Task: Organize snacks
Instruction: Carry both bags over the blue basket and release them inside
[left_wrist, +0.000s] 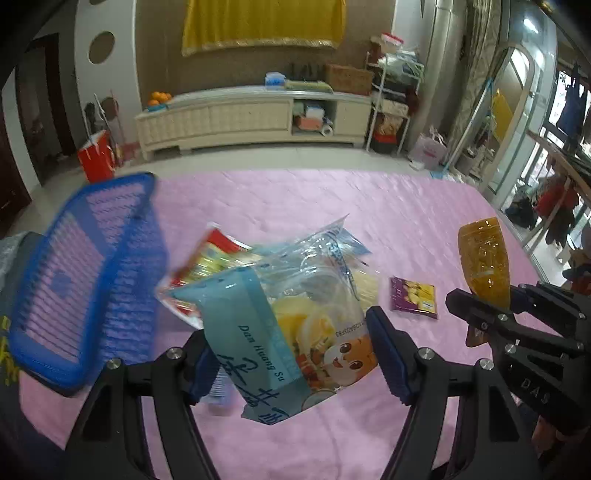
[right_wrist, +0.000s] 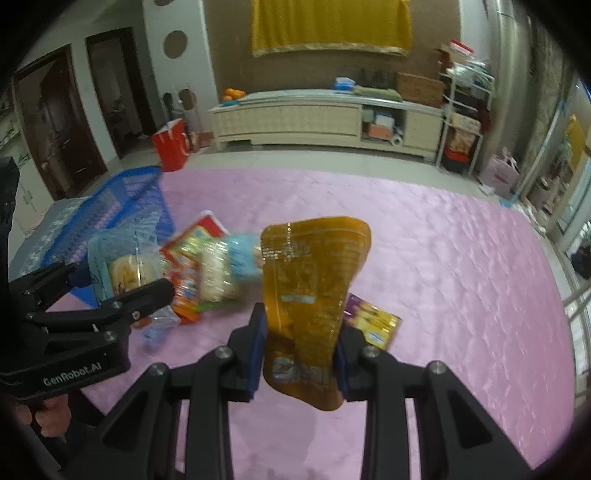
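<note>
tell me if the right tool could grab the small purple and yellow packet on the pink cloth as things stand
Probably not yet: the right tool is shut on an amber plastic pouch. The small purple and yellow packet lies uncovered just beyond it on the pink cloth.

blue slatted basket (left_wrist: 74, 280), pink cloth (left_wrist: 369, 206), seemingly amber pouch (right_wrist: 314, 295)

Two grippers, the left gripper (left_wrist: 295, 354) and the right gripper (right_wrist: 300, 349), one blue basket (left_wrist: 85, 273), one amber pouch (right_wrist: 314, 295), one clear blue-labelled bag (left_wrist: 280, 325), one purple packet (left_wrist: 414, 297) and one red-edged packet (left_wrist: 218, 251) can be counted.
</note>
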